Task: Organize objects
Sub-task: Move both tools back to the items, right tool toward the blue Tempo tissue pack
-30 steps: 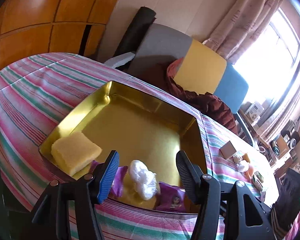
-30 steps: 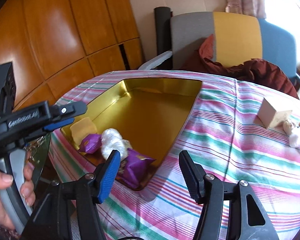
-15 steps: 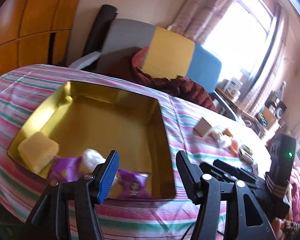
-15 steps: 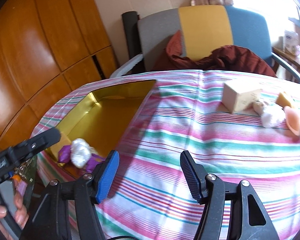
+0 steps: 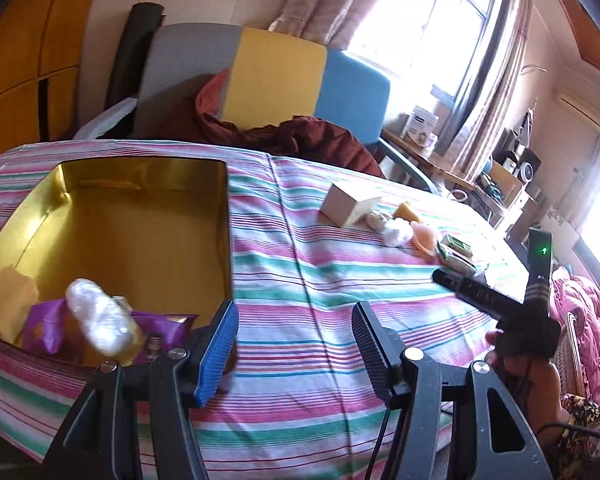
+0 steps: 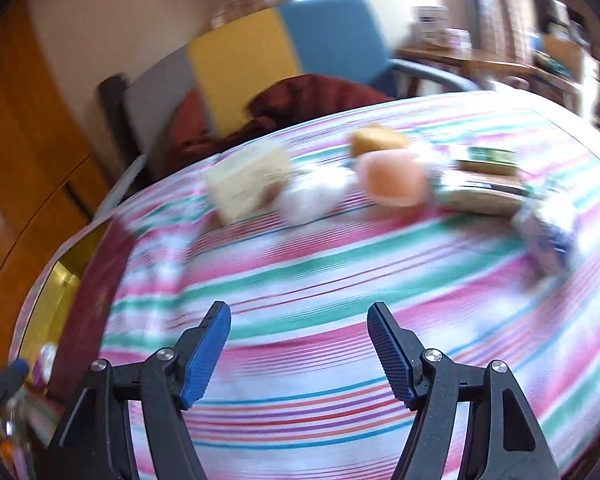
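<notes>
A gold tin tray [image 5: 148, 184] lies on the striped tablecloth [image 5: 320, 300] at the left. It holds a yellow sponge [image 5: 8, 304], purple snack packets [image 5: 156, 332] and a white wad [image 5: 98, 322]. My left gripper [image 5: 296, 340] is open and empty just right of the tray's near corner. My right gripper [image 6: 300, 344] is open and empty above bare cloth; it also shows in the left wrist view [image 5: 496, 300]. Beyond it lie a cream box [image 6: 248, 184], a white wad [image 6: 316, 196], a peach cup-like thing [image 6: 392, 178], a yellow sponge [image 6: 376, 138] and a green packet [image 6: 484, 158]. The right wrist view is motion-blurred.
A grey, yellow and blue chair [image 5: 276, 76] with dark red cloth [image 5: 300, 140] stands behind the table. A blue-white wrapper [image 6: 548, 236] lies at the right of the cloth. A cluttered desk [image 5: 500, 176] and window are at the far right. Wooden cupboards [image 5: 16, 80] are at the left.
Both grippers have swung right, away from the tray. The right gripper now faces the cluster of loose objects. Both stay open and empty.
</notes>
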`<act>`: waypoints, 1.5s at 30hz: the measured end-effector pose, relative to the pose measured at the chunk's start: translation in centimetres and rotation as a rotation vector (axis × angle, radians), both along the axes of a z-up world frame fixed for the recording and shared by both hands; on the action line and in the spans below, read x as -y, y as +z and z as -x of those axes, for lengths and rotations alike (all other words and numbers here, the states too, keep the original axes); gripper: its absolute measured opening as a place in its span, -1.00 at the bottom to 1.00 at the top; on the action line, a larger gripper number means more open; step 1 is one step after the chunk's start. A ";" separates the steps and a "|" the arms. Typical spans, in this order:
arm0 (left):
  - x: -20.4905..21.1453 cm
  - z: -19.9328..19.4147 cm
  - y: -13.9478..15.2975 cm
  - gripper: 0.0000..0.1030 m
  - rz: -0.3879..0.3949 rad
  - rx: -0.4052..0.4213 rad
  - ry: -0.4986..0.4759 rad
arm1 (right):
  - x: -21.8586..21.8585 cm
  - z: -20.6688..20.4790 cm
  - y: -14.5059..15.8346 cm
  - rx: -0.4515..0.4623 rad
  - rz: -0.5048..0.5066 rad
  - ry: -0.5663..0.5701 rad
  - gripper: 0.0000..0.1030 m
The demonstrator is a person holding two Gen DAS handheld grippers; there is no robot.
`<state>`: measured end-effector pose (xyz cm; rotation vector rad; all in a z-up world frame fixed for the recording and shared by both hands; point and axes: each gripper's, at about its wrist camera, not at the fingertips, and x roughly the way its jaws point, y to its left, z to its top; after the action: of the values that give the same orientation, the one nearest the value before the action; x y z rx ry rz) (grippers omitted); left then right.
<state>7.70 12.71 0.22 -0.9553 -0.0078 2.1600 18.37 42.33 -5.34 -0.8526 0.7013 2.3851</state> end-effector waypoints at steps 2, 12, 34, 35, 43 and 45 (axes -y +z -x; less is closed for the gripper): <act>-0.7 -0.4 0.0 0.16 0.001 0.003 -0.015 | -2.8 -2.5 0.4 -0.033 -0.019 -0.145 0.41; -4.0 -1.9 -0.7 0.16 0.047 0.008 -0.090 | -13.6 -9.3 0.6 -0.094 0.062 -0.514 0.56; -13.1 -0.7 -1.9 0.16 0.124 0.030 -0.217 | -14.2 -8.5 -2.7 -0.158 0.036 -0.464 0.03; -14.0 -0.4 -2.0 0.16 0.127 0.037 -0.221 | -14.0 -8.7 -2.7 -0.173 0.029 -0.468 0.03; -22.9 2.0 -3.3 0.18 0.170 0.026 -0.267 | -13.7 -9.0 -3.0 -0.210 0.037 -0.445 0.03; -25.3 2.1 -3.5 0.22 0.217 -0.030 -0.287 | -13.9 -9.0 -3.3 -0.214 0.051 -0.441 0.03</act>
<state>5.55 38.02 -3.31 -0.9798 0.3637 1.9348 27.36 56.19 -8.68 -0.4081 0.9291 2.0783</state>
